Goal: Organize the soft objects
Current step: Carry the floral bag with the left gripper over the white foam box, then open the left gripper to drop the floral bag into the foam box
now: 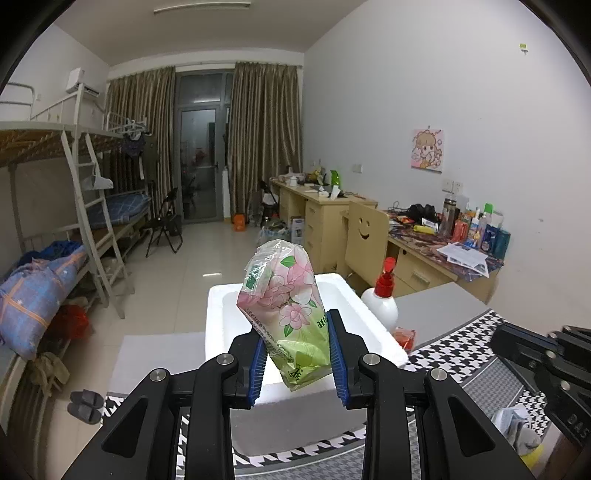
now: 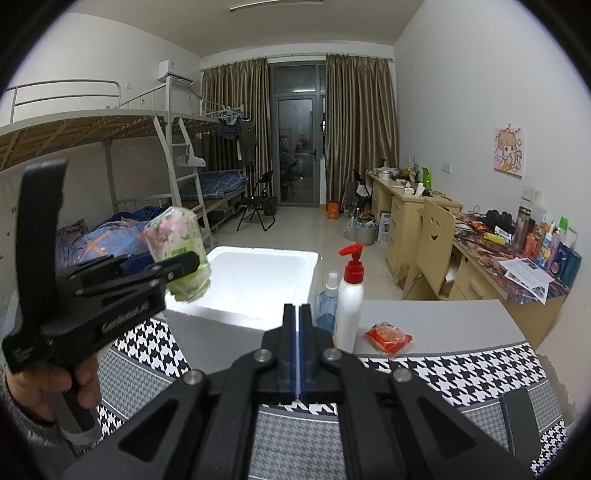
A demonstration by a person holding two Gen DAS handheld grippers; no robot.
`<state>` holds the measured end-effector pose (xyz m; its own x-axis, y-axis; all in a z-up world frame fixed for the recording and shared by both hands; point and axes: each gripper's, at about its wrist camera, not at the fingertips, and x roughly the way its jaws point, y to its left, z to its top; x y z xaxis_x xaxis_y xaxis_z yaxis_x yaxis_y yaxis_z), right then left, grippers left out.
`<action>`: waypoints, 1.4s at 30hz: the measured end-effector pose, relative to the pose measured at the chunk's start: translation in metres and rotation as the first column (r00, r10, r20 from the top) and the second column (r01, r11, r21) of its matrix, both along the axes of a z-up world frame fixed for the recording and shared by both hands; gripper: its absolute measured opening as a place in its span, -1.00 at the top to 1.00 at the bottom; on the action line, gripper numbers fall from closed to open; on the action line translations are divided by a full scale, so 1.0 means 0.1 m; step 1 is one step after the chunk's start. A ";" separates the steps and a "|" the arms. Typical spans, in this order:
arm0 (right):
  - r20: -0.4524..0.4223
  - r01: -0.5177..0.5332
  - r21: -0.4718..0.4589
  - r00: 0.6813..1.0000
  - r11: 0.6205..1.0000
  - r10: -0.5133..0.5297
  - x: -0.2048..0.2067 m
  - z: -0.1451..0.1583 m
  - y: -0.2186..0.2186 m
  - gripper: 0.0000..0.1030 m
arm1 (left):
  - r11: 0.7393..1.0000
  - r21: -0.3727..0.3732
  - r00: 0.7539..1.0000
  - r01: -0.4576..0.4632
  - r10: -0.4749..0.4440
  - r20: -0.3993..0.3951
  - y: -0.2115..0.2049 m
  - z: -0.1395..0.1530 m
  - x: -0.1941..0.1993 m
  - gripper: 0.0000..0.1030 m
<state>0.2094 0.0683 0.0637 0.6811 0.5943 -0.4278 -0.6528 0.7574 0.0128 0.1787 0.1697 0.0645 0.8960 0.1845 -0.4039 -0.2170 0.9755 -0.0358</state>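
Houndstooth cloth (image 2: 461,365) covers the table, a white foam box (image 2: 258,280) at its 12 o'clock edge. Left gripper (image 1: 297,354) clenches a floral tissue pack (image 1: 288,306) above the box, not yet dropped. Right gripper (image 2: 296,354) is clenched empty; a red packet (image 2: 388,338) at 2 o'clock likely remains.

Evenly lit from a ceiling tube (image 1: 202,7) at 12 o'clock, with dark glass in the door (image 2: 297,144) behind. Strong glare off the white foam box (image 2: 255,277), blown out inside; soft sheen on the floor (image 1: 192,258). Heavy fisheye bending and black vignette at every corner, focus fairly sharp throughout.
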 end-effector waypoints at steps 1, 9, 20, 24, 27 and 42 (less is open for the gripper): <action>0.000 0.003 0.000 1.000 1.000 -0.003 0.00 0.00 -0.01 0.94 | 1.000 -0.001 1.000 -0.003 0.003 -0.002 0.01 0.00 0.02 0.38; 0.010 0.007 -0.021 1.000 1.000 -0.007 -0.04 0.00 -0.07 0.94 | 1.000 -0.002 1.000 -0.007 0.007 -0.022 0.04 -0.02 0.16 0.38; -0.022 0.052 -0.047 0.998 0.998 -0.053 -0.05 -0.13 -0.29 0.02 | 1.000 -0.006 0.999 -0.006 0.005 -0.048 0.08 -0.06 0.32 0.38; -0.032 0.075 -0.051 0.997 0.996 -0.077 -0.07 -0.19 -0.40 -0.18 | 1.000 -0.009 0.998 -0.009 0.009 -0.059 0.10 -0.08 0.36 0.38; -0.039 0.096 -0.063 0.994 0.993 -0.099 -0.09 -0.24 -0.49 -0.19 | 1.000 -0.009 0.998 -0.010 0.010 -0.063 0.12 -0.08 0.39 0.38; -0.143 0.258 -0.078 0.953 0.963 -0.267 -0.24 -0.59 -0.98 -0.19 | 1.000 -0.025 0.996 -0.005 0.003 -0.087 0.17 -0.19 0.53 0.38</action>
<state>0.1851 -0.0294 0.0045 0.7346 0.3741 -0.5661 -0.4245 0.9042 0.0468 0.2317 0.1869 0.0459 0.8566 0.1770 -0.4846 -0.2245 0.9736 -0.0412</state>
